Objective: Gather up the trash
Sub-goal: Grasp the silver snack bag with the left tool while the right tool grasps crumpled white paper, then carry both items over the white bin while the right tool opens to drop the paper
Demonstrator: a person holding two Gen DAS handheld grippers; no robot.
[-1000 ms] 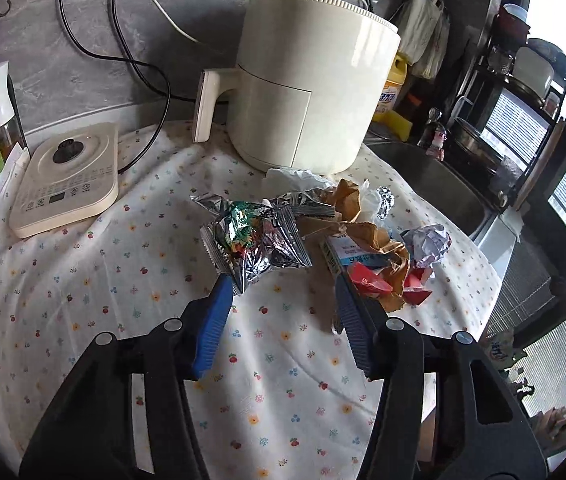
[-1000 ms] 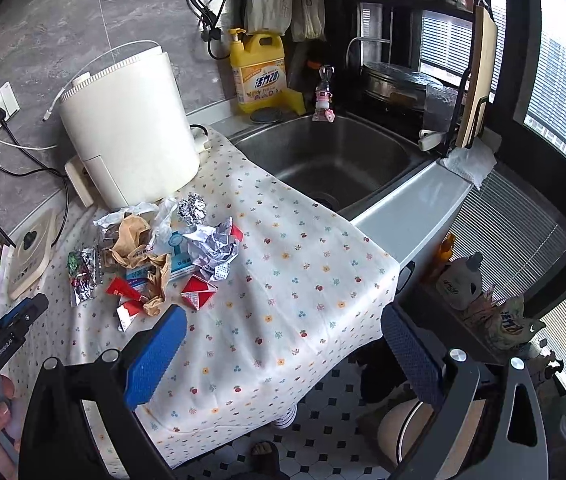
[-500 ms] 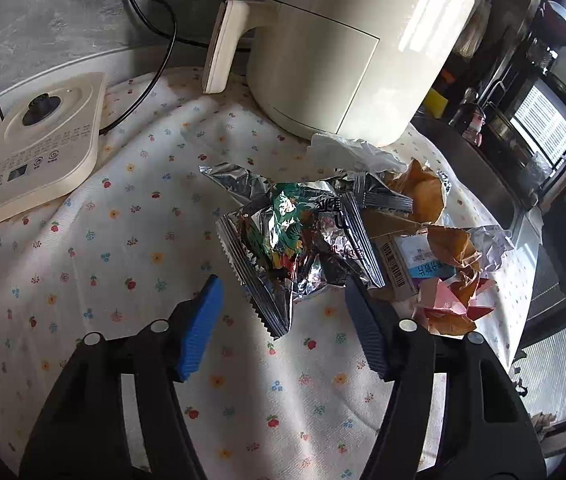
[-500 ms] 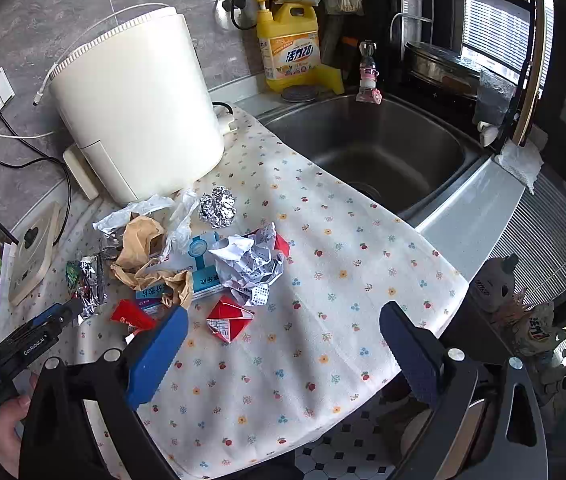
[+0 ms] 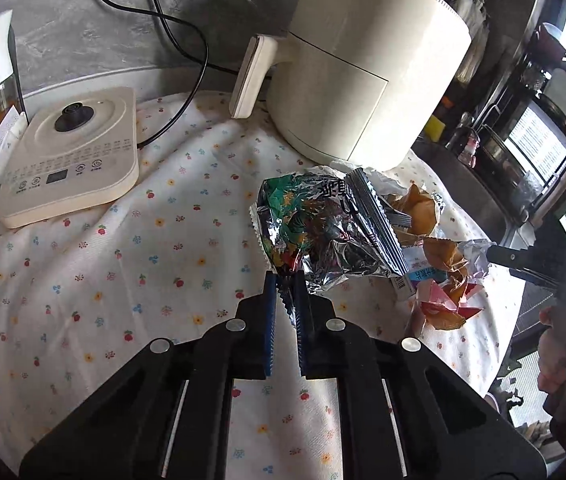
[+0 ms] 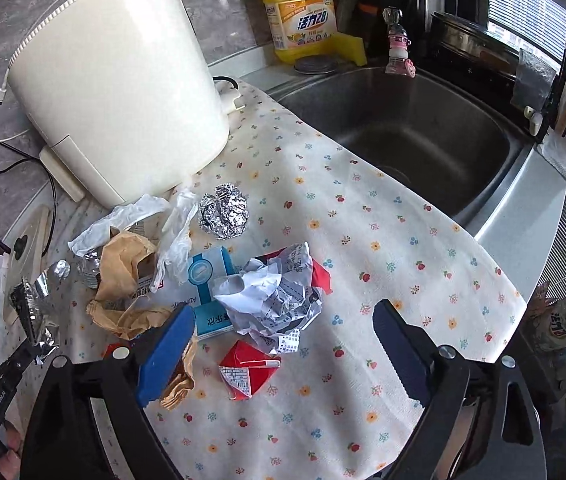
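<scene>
Flower-printed white cloth [image 6: 383,240] covers my kitchen counter beside the steel sink [image 6: 423,128]. My left gripper [image 5: 283,292] pinches the crinkled silver foil snack bag [image 5: 323,232] by its serrated edge, lifted off the cloth (cream air fryer [image 5: 363,72] close behind). My right gripper [image 6: 283,328] hangs spread wide over crumpled white receipt paper [image 6: 275,300] and a red carton [image 6: 247,372].

left gripper [image 5: 284,285] jaws now pinched on foil snack wrapper [image 5: 323,228], right gripper [image 6: 283,334] nearer trash
</scene>
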